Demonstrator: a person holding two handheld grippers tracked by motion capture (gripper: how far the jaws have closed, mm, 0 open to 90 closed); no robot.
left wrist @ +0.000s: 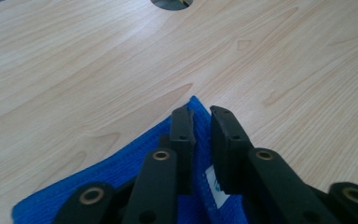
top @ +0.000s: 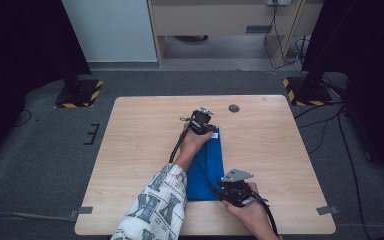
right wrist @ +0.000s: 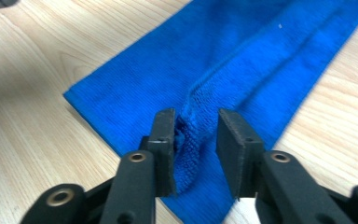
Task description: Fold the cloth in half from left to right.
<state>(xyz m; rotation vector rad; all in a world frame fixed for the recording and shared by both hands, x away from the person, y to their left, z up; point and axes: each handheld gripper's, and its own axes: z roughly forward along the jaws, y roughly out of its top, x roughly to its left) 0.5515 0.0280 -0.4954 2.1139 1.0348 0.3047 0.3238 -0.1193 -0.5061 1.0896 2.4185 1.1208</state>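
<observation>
Both your grippers sit at the ends of the folded blue towel (top: 207, 170), jaws parted.

Your left gripper (top: 206, 131) is at the towel's far corner; in the left gripper view its jaws stand a little apart over that corner (left wrist: 193, 105), with the white label (left wrist: 216, 183) in the gap and no pinch. Your right gripper (top: 221, 191) is at the near edge; its jaws are spread, a raised fold of cloth (right wrist: 191, 140) leaning against one pad, the other clear. The towel lies in a long strip mid-table (top: 140, 145). Bare wood runs wide left and right, the round hole (top: 234, 108) just beyond your left gripper.
</observation>
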